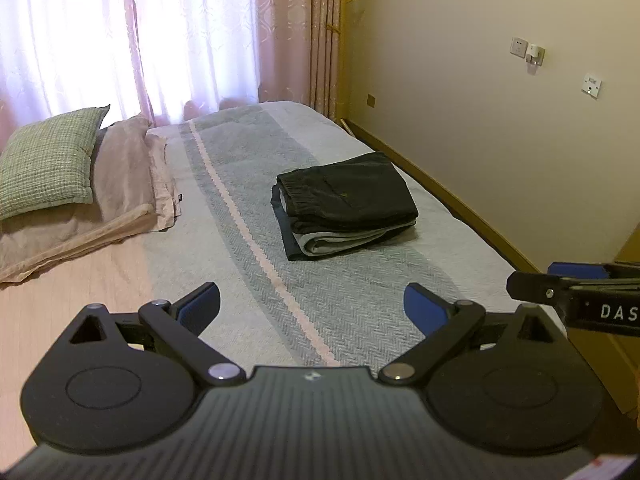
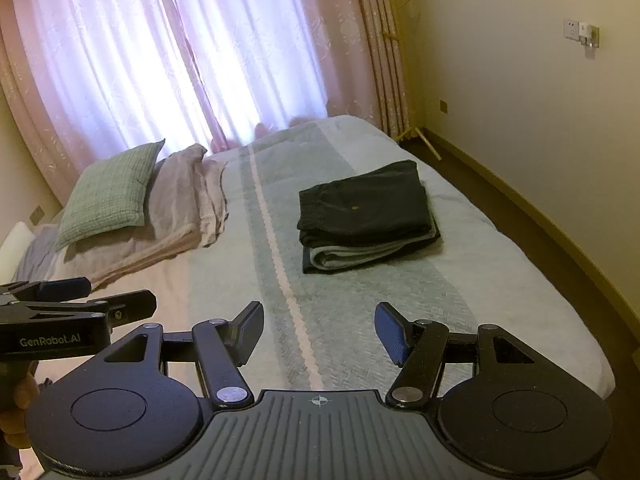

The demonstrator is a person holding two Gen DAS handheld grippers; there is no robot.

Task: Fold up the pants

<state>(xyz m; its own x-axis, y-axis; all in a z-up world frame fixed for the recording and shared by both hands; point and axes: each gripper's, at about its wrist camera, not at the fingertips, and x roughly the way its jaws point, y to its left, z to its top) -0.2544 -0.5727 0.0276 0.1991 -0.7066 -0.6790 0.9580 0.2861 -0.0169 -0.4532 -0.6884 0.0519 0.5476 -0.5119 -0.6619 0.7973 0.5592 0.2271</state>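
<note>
Right wrist view: the folded black pants (image 2: 366, 210) top a small stack of folded garments on the striped bedspread (image 2: 500, 280), ahead and slightly right of the right gripper (image 2: 320, 334), long axis crosswise. That gripper gapes wide, holding nothing. Beside it, the left gripper (image 1: 312, 304) is equally spread and empty. The right one looks nearer, I judge.
</note>
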